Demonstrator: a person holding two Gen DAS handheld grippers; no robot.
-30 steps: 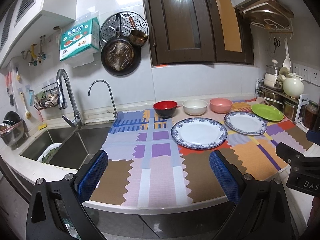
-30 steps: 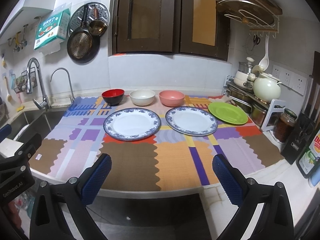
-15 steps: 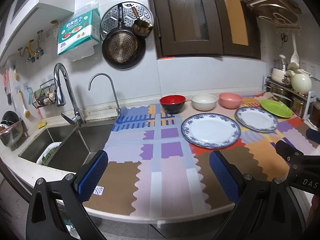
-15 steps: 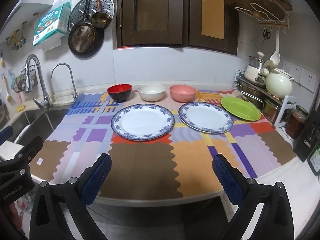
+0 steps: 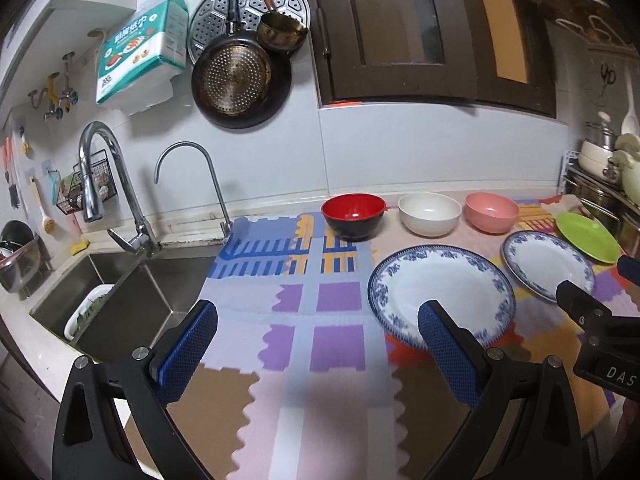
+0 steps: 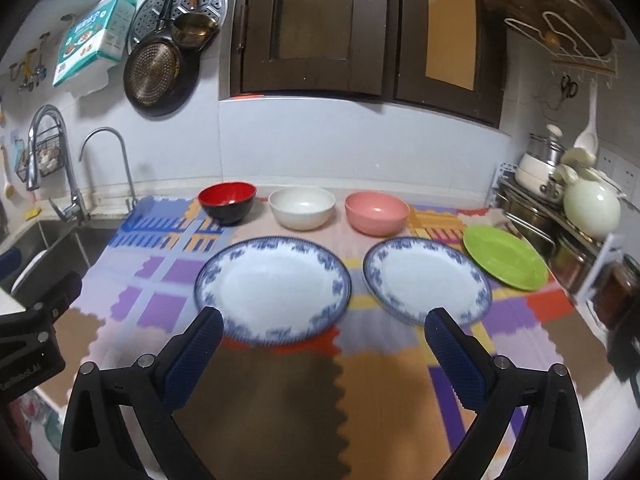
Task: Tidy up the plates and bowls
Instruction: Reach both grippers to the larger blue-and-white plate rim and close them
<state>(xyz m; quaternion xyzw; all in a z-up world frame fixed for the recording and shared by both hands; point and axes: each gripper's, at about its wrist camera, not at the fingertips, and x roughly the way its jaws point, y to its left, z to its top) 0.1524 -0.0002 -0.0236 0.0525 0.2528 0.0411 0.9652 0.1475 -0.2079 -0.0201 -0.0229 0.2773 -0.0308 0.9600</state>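
On a patchwork mat sit two blue-rimmed white plates: the left plate (image 6: 274, 288) (image 5: 440, 296) and the right plate (image 6: 426, 280) (image 5: 546, 266). A green plate (image 6: 506, 262) (image 5: 586, 236) lies at the far right. Behind them stand a red-and-black bowl (image 6: 227, 202) (image 5: 353, 215), a white bowl (image 6: 302, 207) (image 5: 429, 213) and a pink bowl (image 6: 377, 212) (image 5: 491, 211). My left gripper (image 5: 318, 354) is open above the mat, left of the plates. My right gripper (image 6: 324, 360) is open, just short of both blue-rimmed plates. Neither holds anything.
A steel sink (image 5: 120, 296) with two taps (image 5: 132, 216) lies left of the mat. Pans (image 5: 240, 76) hang on the wall. A rack with pots and a pale kettle (image 6: 590, 202) stands at the right; a jar (image 6: 618, 292) sits near it.
Both grippers have moved forward toward the counter and the dishes look larger and closer. Both stay open, and no dish has moved.
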